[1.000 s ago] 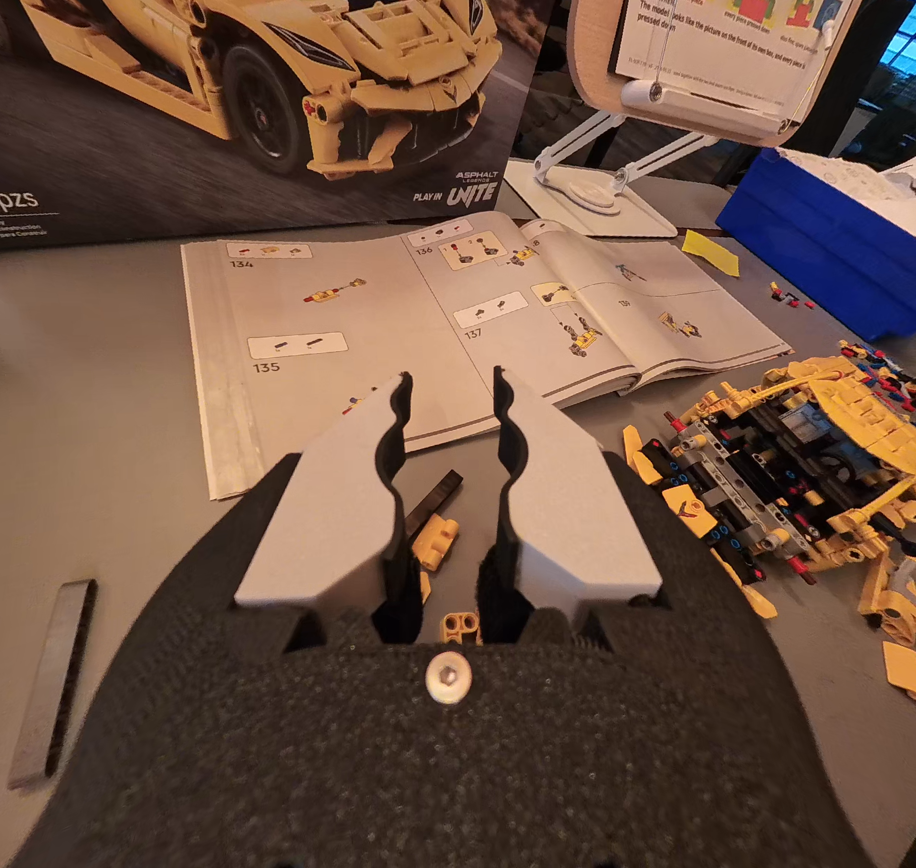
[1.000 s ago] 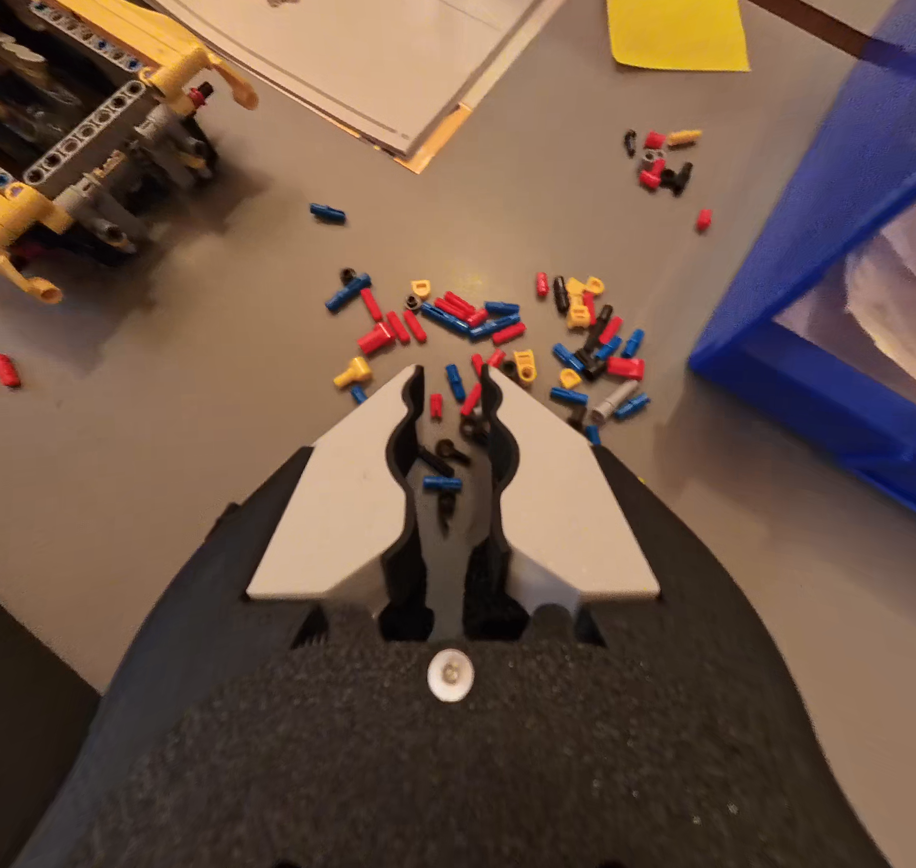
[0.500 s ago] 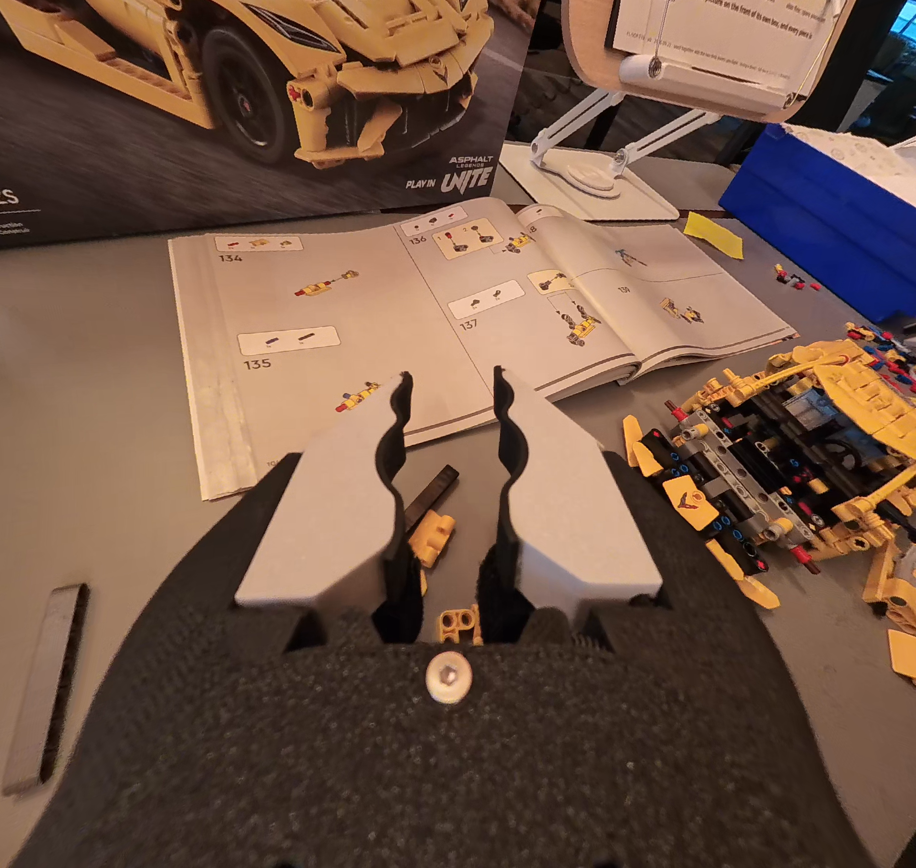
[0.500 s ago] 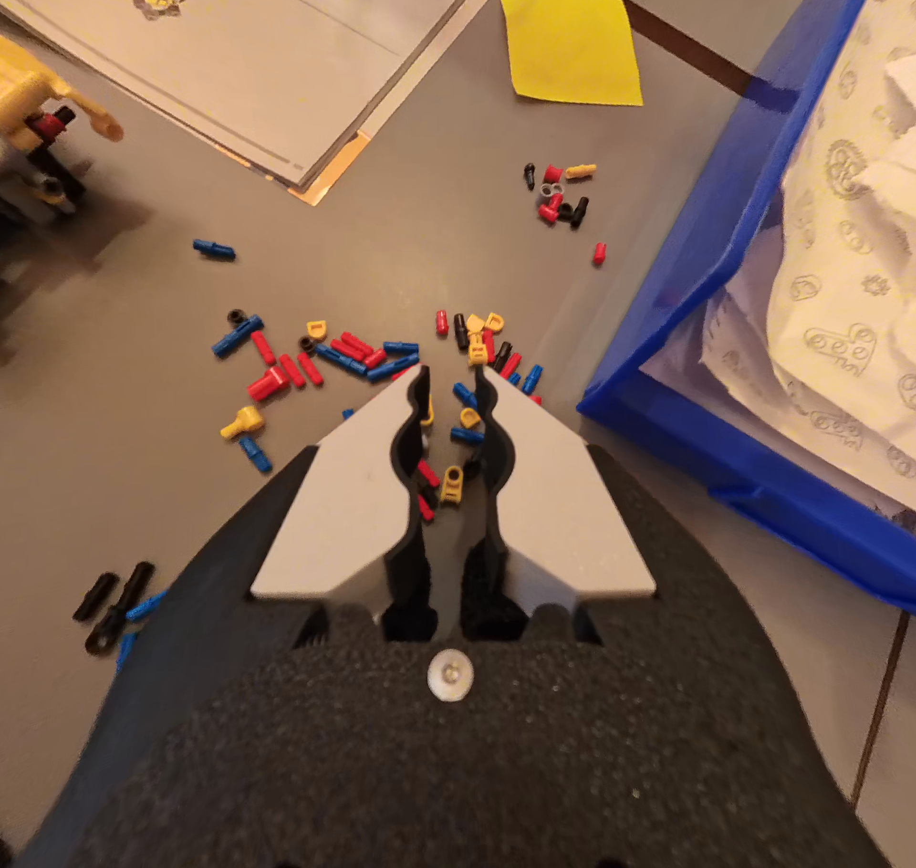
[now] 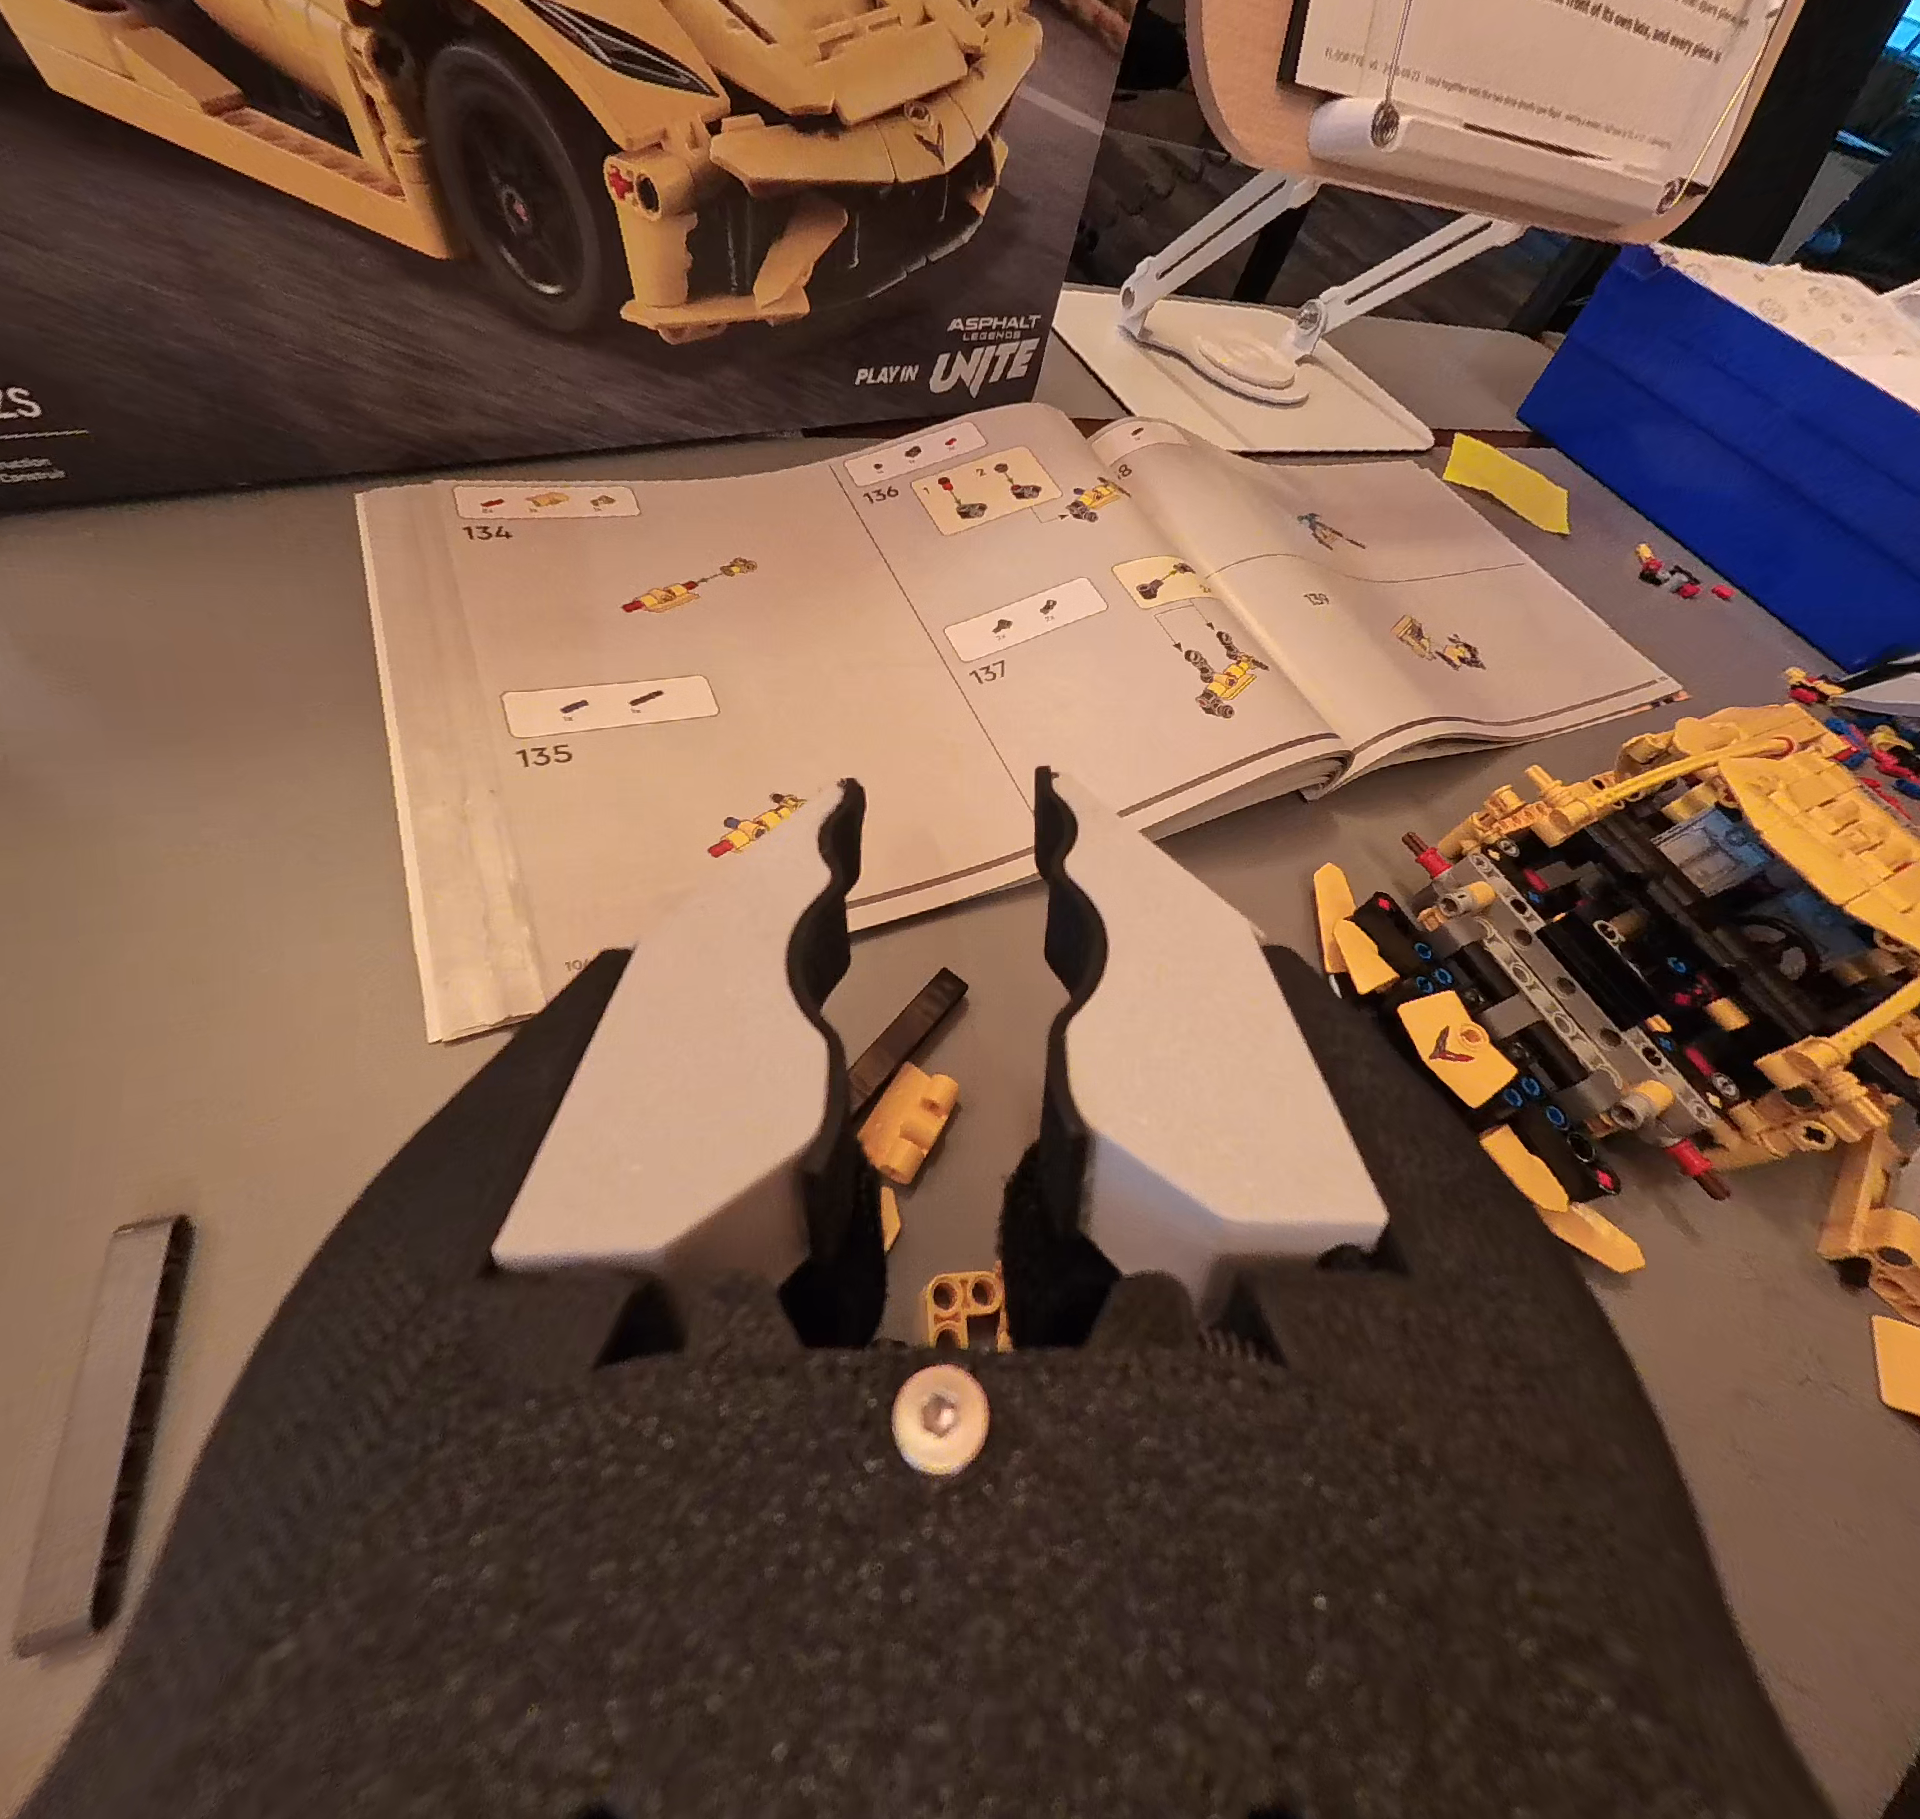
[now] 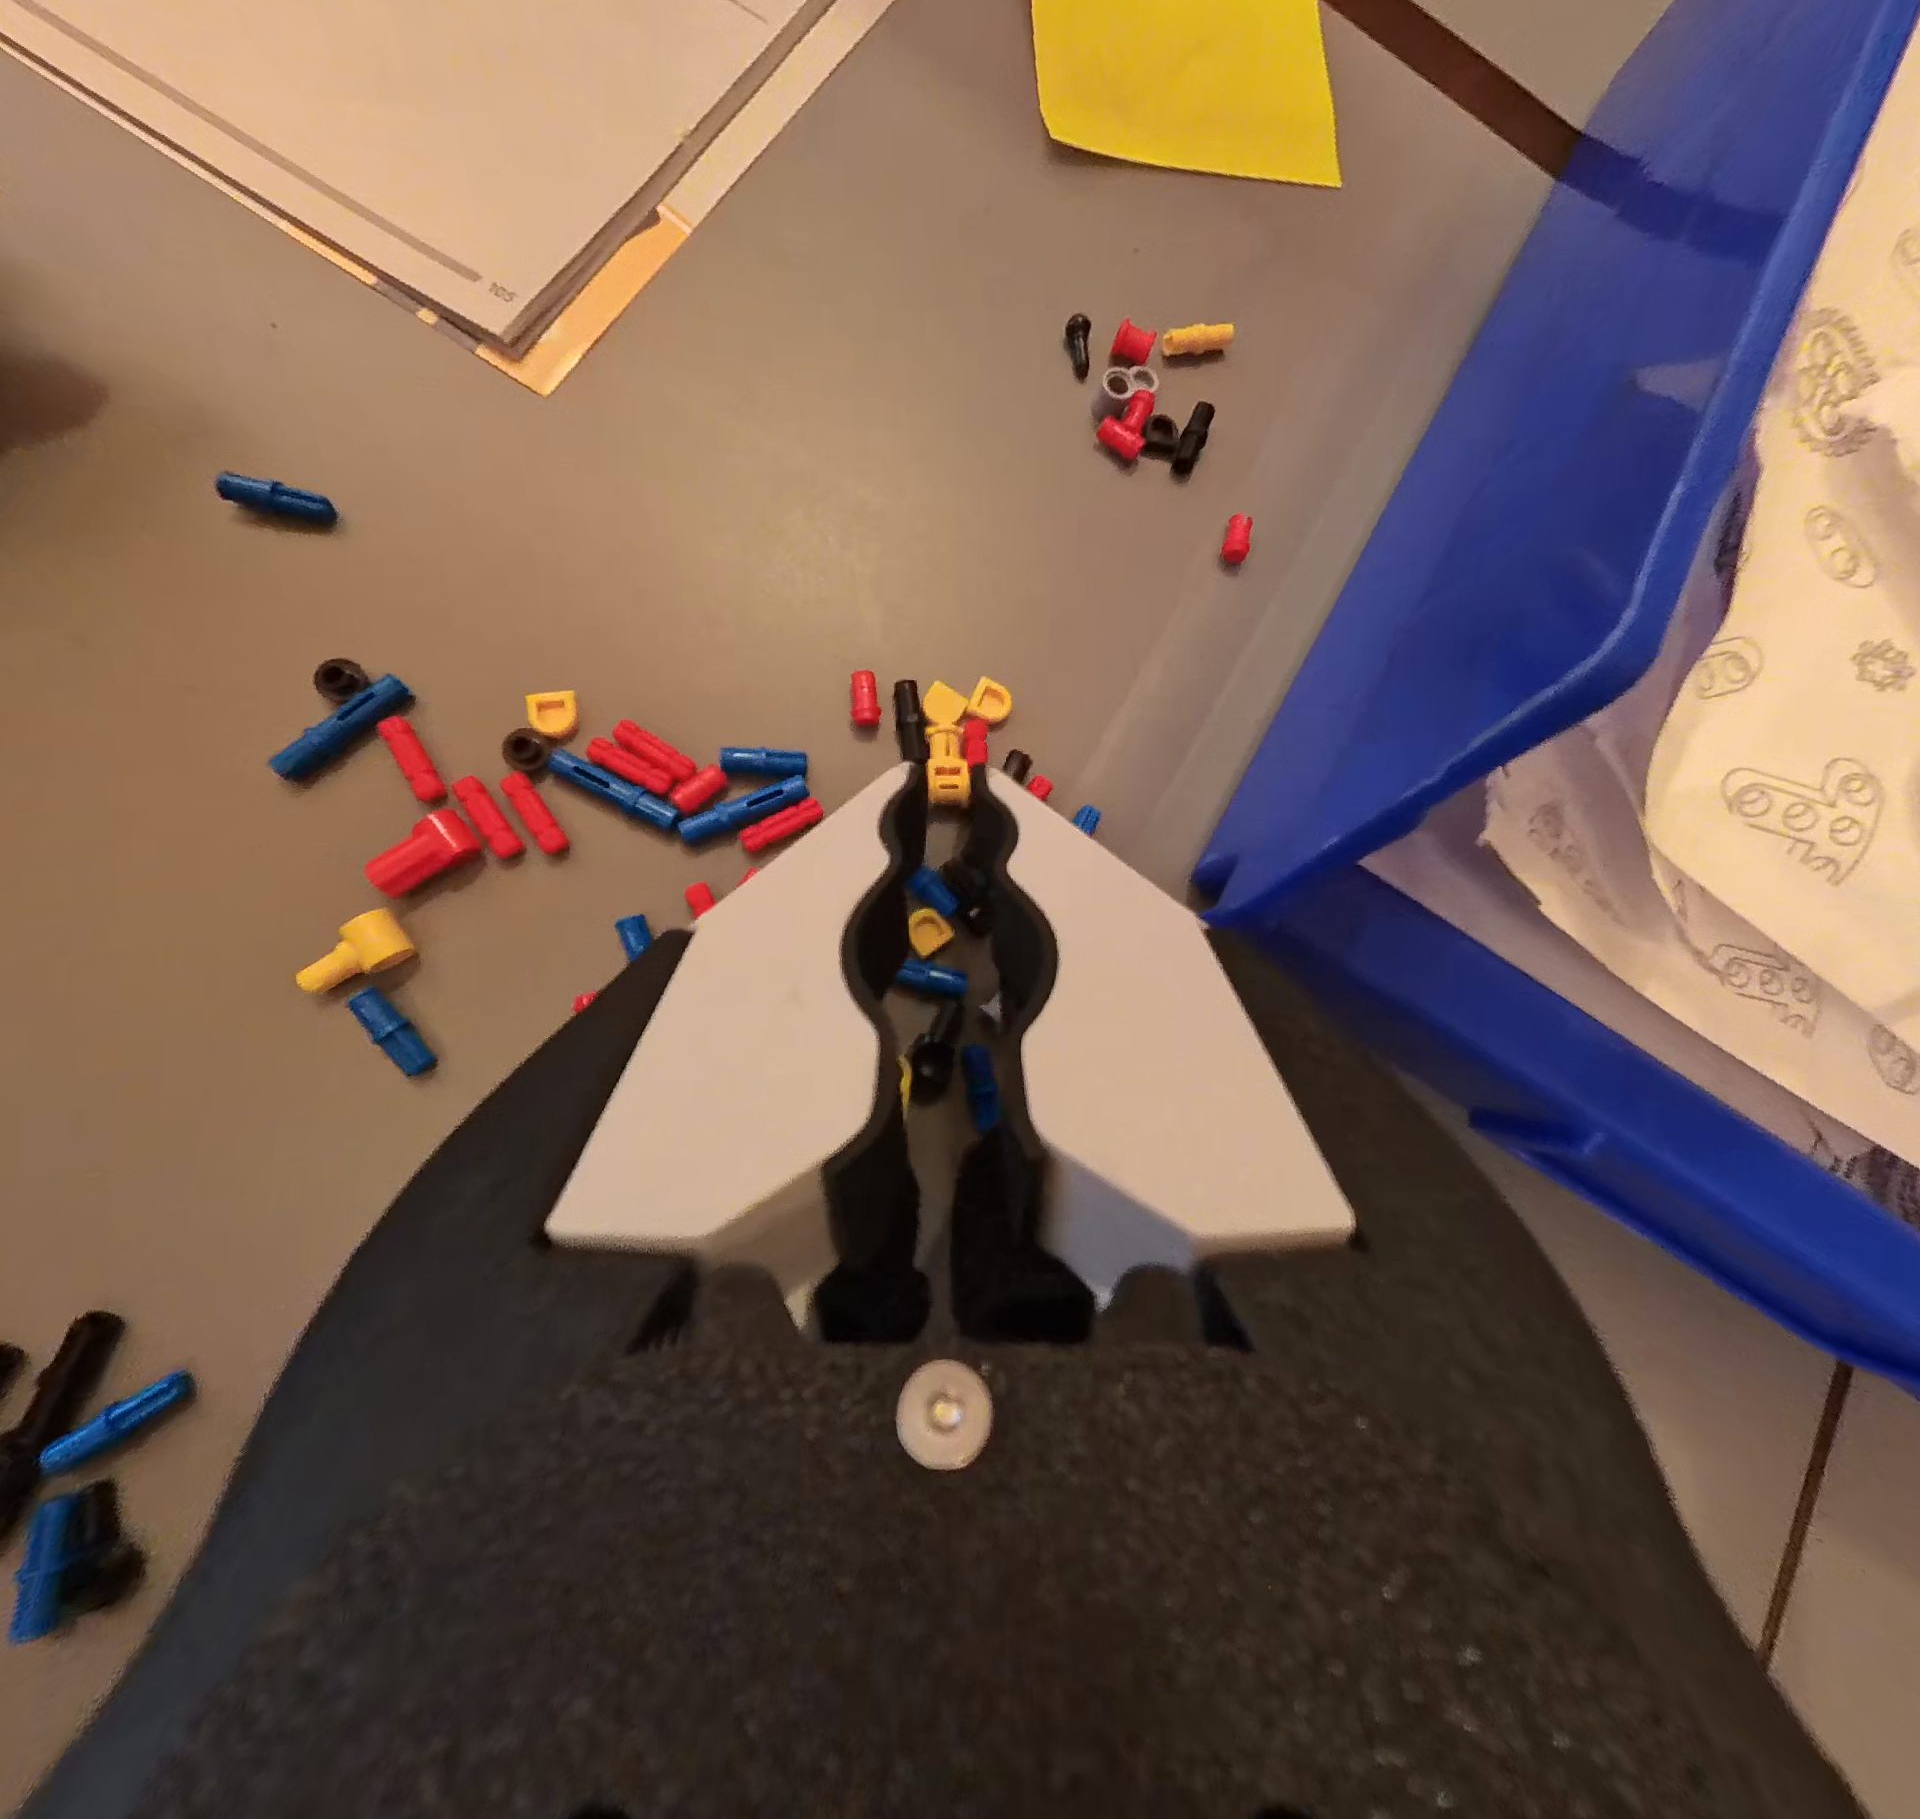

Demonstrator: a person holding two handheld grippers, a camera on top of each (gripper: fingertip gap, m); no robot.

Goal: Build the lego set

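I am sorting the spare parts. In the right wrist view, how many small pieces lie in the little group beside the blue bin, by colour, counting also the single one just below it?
black pieces: 3
red pieces: 3, one apart
yellow pin: 1
grey piece: 1
Total: 8

grey tabletop (image 5: 208,834) | white doc stand (image 5: 1236,356) at back | blue bin (image 6: 1558,543) right | warm dim light

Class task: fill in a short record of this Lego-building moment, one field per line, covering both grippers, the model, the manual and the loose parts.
Left gripper: open, above a black beam and yellow connector
Right gripper: closed on a small yellow piece
Model: partly built, right of the manual
Manual: lying open
Loose pins: scattered beside the blue bin
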